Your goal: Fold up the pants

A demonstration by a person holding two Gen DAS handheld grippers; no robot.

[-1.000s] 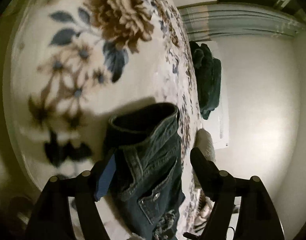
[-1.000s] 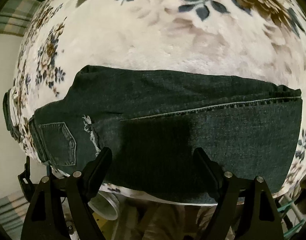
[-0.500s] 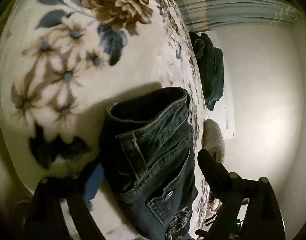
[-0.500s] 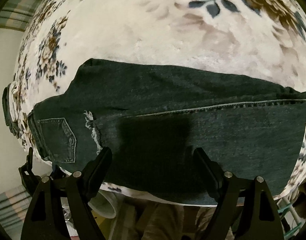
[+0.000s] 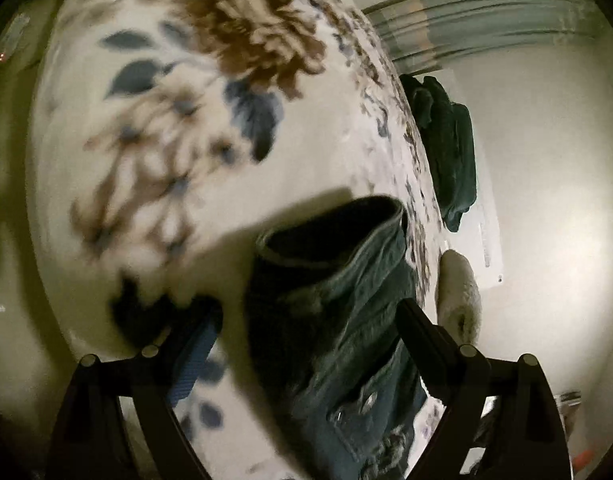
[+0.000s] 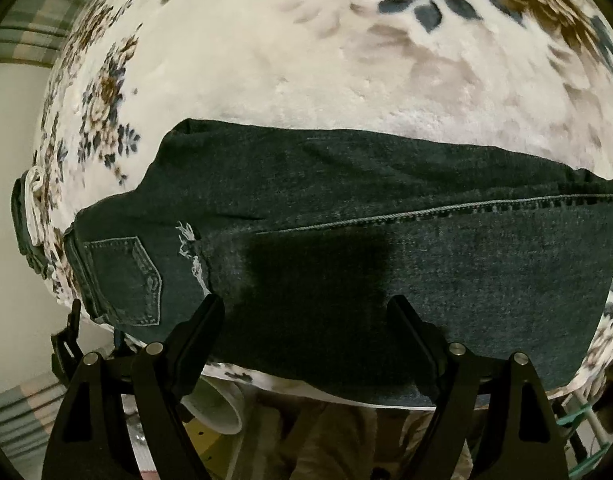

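Observation:
Dark blue jeans point(image 6: 366, 240) lie flat on a white floral blanket point(image 6: 306, 60), legs together, waist and back pocket at the left. My right gripper point(image 6: 306, 312) is open and empty over the near edge of the legs. In the left wrist view the waistband end point(image 5: 338, 280) stands open between the fingers of my left gripper point(image 5: 306, 320), which is open; the view is blurred.
A dark green garment point(image 5: 450, 152) hangs off the bed's right edge, with a pale fluffy item point(image 5: 458, 296) below it. A white wall and curtain point(image 5: 486, 16) lie beyond. A white cup-like object point(image 6: 218, 412) sits below the bed edge.
My left gripper has shifted and tilted over the waistband, blurring the view. My right gripper has moved slightly closer to the jeans. Both stay open.

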